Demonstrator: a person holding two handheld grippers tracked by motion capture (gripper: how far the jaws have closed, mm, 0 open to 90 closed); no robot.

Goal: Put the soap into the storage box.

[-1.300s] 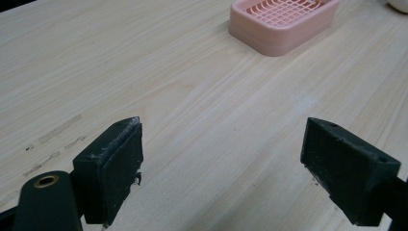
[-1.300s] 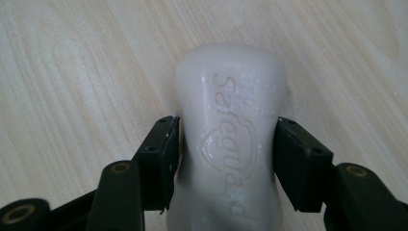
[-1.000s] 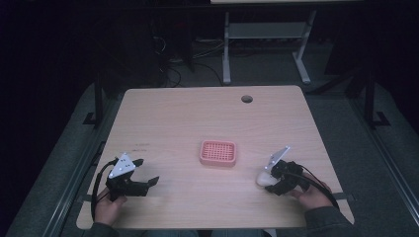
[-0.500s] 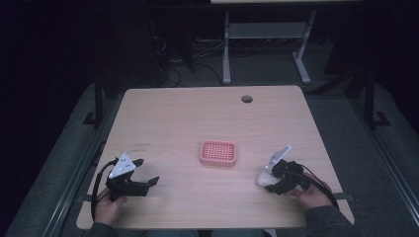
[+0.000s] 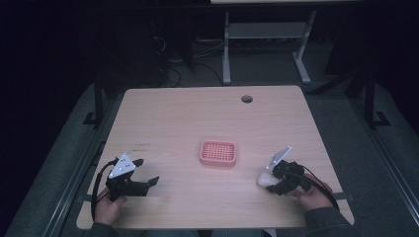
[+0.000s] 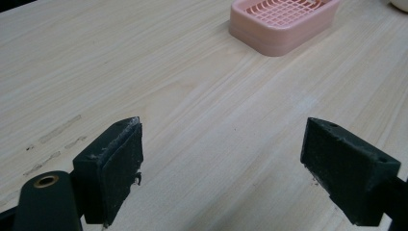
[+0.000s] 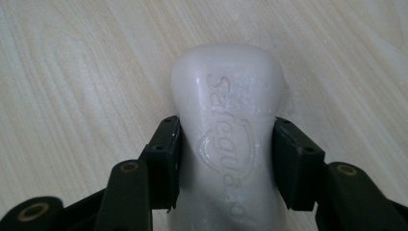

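A white bar of soap (image 7: 226, 96) with raised lettering lies on the wooden table (image 5: 197, 118) at the near right. My right gripper (image 7: 226, 144) is shut on it, both pads pressing its sides. In the high view the soap (image 5: 263, 180) pokes out to the left of the right gripper (image 5: 270, 181). A pink soap dish (image 5: 218, 152) with a grid top sits empty at the table's middle. My left gripper (image 5: 147, 171) rests at the near left, open, with nothing between its pads (image 6: 115, 163). The left gripper view has the pink dish (image 6: 284, 21) far ahead.
A round cable hole (image 5: 246, 98) is in the table's far side. Beyond the table a white desk frame (image 5: 262, 44) and cables stand on the dark floor. Bare wood lies between the two grippers and around the dish.
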